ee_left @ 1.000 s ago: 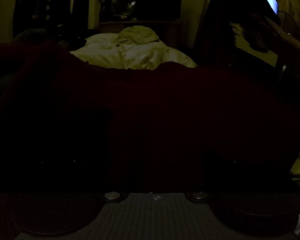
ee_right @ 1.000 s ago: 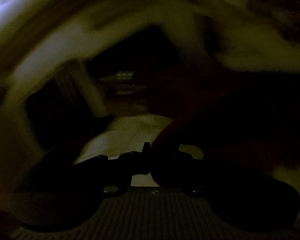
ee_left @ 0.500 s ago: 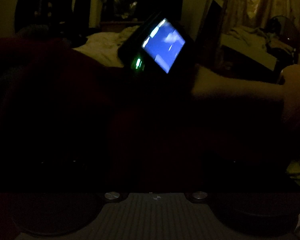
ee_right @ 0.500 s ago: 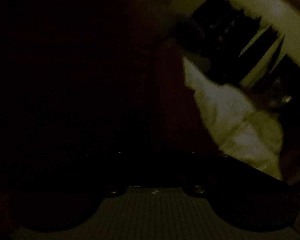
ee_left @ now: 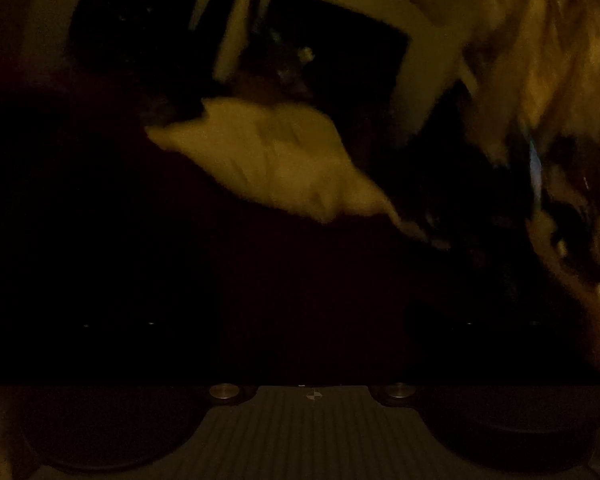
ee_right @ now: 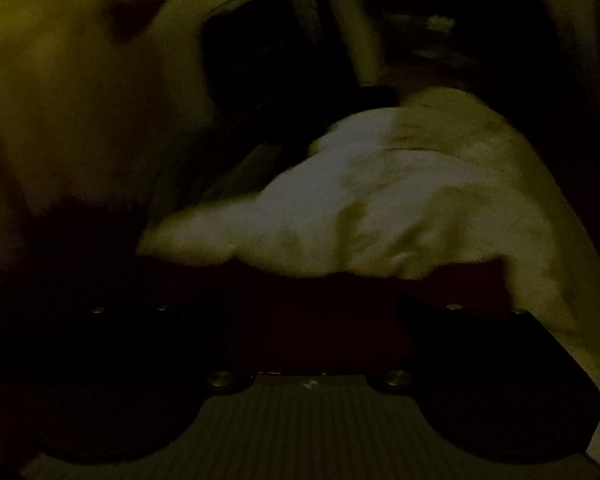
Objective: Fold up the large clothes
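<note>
Dark red garment (ee_right: 316, 304) spread over the bed's (ee_right: 400, 200) near edge.
Right tongs (ee_right: 312, 320) were opening above it, gripping nothing; the left tongs' (ee_left: 308, 332) state was lost in darkness.

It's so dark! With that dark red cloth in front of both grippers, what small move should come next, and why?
Probably lower the right gripper onto the dark red cloth and close on an edge. Its jaws are opening, with cloth lying between them ungripped, spread over the pale bedding.

Dim home bedroom; bed with rumpled pale bedding (ee_right: 400, 200); patterned curtains (ee_left: 548, 40); dark hanging clothes (ee_left: 140, 28).
</note>
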`<state>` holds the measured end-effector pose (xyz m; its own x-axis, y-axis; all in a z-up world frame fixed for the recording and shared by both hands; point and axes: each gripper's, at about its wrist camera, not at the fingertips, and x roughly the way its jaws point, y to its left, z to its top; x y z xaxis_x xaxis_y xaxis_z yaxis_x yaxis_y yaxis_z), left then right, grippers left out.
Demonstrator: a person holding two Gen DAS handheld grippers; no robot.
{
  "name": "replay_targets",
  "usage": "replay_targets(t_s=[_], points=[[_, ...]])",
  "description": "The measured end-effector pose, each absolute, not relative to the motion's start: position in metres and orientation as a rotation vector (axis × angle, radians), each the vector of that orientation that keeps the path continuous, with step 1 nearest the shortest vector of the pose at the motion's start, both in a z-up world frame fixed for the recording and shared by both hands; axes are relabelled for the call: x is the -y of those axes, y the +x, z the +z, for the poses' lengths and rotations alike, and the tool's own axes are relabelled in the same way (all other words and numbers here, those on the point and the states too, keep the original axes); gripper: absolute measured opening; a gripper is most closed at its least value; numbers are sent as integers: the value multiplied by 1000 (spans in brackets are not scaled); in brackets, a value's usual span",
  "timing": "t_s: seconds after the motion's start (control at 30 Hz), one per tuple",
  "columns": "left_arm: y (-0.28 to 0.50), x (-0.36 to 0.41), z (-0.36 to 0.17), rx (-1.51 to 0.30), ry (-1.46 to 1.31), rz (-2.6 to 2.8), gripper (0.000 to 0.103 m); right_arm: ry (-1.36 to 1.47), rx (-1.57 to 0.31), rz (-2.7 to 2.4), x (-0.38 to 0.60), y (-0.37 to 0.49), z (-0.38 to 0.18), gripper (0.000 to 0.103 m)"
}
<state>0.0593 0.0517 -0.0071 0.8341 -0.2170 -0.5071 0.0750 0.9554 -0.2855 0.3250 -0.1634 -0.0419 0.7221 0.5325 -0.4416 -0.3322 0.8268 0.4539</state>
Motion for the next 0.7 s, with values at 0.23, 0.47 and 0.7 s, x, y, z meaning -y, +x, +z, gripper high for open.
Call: replay_targets(t_s=[0.23,0.47,0.7], points=[[139,-62,40,-456,-280,-86,103,968,-697,303,273,360,-90,64],[254,-59,-4,-588,-337,-19,103,1130,-737,500,269,367,-129,58],[276,-82,-50,-685,-322,109,103,958,-821,366,271,370,-141,45]])
